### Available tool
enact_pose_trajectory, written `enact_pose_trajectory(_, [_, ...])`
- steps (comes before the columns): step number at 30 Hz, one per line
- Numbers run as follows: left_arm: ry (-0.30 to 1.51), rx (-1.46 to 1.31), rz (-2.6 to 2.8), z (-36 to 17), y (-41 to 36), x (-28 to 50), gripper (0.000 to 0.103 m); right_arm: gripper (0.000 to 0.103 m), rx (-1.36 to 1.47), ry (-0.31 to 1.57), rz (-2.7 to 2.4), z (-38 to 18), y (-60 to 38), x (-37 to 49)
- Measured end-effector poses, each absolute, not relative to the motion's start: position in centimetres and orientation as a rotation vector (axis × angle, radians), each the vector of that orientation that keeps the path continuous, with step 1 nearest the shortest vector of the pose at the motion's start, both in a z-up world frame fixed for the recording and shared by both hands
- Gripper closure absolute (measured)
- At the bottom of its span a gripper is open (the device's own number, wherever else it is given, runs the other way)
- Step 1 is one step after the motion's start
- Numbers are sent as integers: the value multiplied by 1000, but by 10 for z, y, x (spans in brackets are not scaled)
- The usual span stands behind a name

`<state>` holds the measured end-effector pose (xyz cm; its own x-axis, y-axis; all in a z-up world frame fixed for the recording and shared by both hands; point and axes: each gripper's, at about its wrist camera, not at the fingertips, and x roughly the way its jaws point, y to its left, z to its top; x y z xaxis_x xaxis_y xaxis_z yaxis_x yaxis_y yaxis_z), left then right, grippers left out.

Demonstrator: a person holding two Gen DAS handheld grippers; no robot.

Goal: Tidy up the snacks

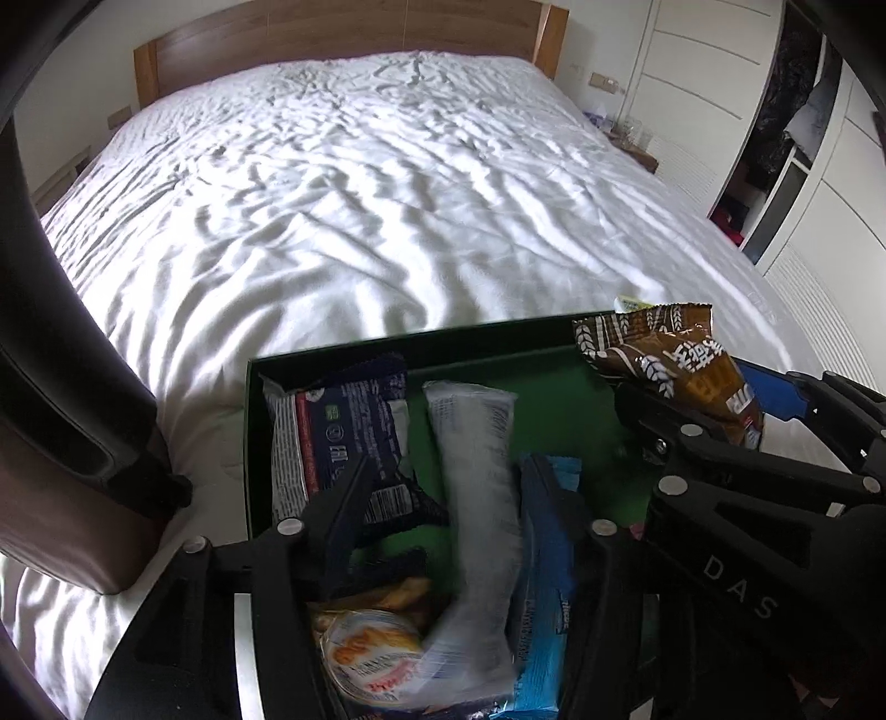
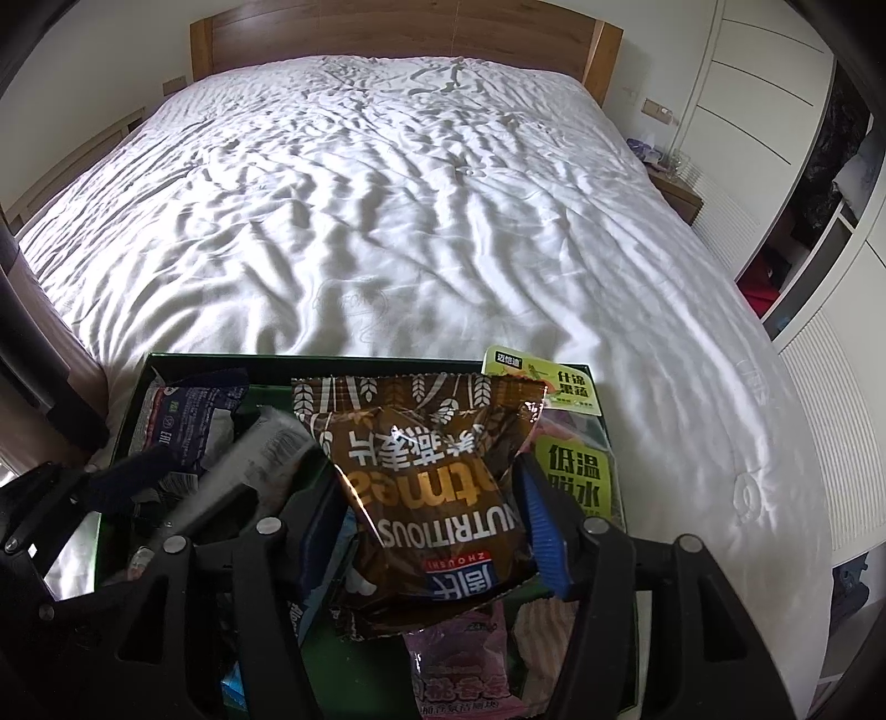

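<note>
A dark green box (image 1: 443,346) (image 2: 354,363) of snacks sits on the white bed. My right gripper (image 2: 432,498) is shut on a brown oatmeal packet (image 2: 437,476) and holds it above the box; the packet also shows in the left wrist view (image 1: 670,360). My left gripper (image 1: 448,471) hangs over the box with its jaws apart around a white packet (image 1: 482,482); it is blurred and I cannot tell whether it is gripped. Beside it lie a dark blue packet (image 1: 338,426), a light blue packet (image 1: 545,609) and a round cup (image 1: 371,659).
A green-labelled packet (image 2: 576,476) and a pink packet (image 2: 459,664) lie at the box's right side. The wrinkled white bedsheet (image 2: 415,221) stretches to a wooden headboard (image 2: 387,33). A brown cushion (image 1: 72,526) sits at the left. Wardrobes (image 2: 775,138) stand on the right.
</note>
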<state>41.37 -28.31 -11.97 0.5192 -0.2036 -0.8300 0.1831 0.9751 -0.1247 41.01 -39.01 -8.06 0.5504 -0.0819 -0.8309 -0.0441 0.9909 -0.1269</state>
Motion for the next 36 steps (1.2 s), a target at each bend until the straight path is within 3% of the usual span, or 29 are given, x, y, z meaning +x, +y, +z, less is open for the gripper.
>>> enact_pose_trajectory(2, [996, -19, -226, -118, -282, 414, 47, 16, -142, 982, -29, -78, -390, 409])
enact_pose_trajectory(5, [985, -15, -220, -116, -282, 413, 44, 9, -142, 974, -23, -75, -390, 408])
enact_pose_trajectory(21, [935, 20, -232, -96, -277, 387, 44, 6, -91, 900, -43, -50, -396, 373])
enact_pose_trajectory(24, [912, 23, -245, -85, -270, 367, 43, 0, -56, 861, -44, -36, -400, 350])
enact_pose_trajectory(36, [760, 114, -289, -23, -222, 241, 29, 0, -34, 778, -35, 7, -370, 216])
